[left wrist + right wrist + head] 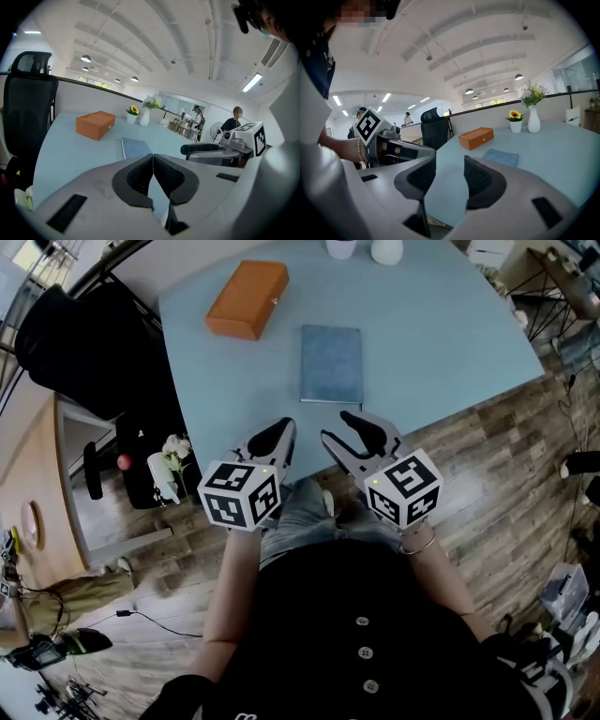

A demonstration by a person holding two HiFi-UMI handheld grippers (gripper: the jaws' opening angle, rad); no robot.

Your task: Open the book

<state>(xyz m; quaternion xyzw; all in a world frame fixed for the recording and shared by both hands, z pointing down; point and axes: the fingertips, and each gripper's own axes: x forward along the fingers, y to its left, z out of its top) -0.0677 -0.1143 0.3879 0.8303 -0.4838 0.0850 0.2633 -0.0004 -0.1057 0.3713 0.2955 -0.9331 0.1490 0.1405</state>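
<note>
Currently the book [331, 364] lies closed and flat on the light blue table [441, 324], ahead of both grippers and touched by neither. The left gripper [284, 426] hovers at the near table edge, its jaws together with nothing between them. The right gripper [337, 427] is just beside it, jaws apart and empty. An orange box [247, 298] sits farther back, to the left of the book.

pale blue tabletop [422, 324] over wood-plank floor [506, 456]. black office chair [84, 343] beside the tabletop's left edge. overhead, white ribbed ceiling [154, 42] with round lamps [86, 58] and a strip light [251, 82]. white vase [533, 121] of flowers near the far edge, glass partition [576, 70] behind.
</note>
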